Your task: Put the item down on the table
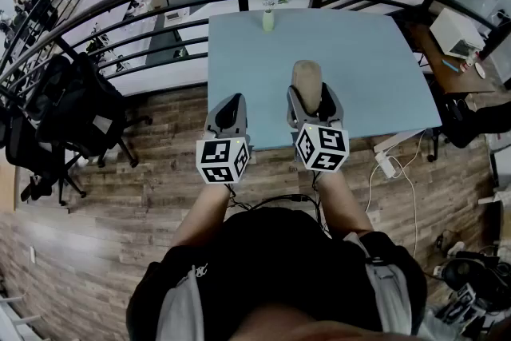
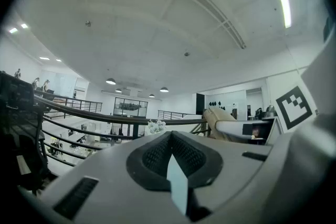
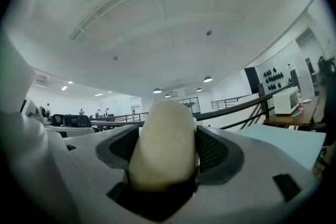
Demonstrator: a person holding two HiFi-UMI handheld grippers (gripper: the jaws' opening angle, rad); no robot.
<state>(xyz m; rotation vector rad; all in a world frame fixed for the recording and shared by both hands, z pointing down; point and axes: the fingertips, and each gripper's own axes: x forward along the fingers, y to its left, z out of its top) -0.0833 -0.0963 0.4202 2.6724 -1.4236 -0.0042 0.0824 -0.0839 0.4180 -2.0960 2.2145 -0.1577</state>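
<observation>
Carrying step; the right claw (image 1: 308,97) grips the beige rounded oblong item (image 1: 306,76) level over the pale blue surface (image 1: 375,68); left claw (image 1: 227,113) closed, empty; next, I'd judge: lower, then release.

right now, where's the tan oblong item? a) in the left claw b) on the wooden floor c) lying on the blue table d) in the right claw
d: the right gripper view shows the tan item pinched in the right claw, jaws pressing both sides; the left claw is shut, empty.
</observation>
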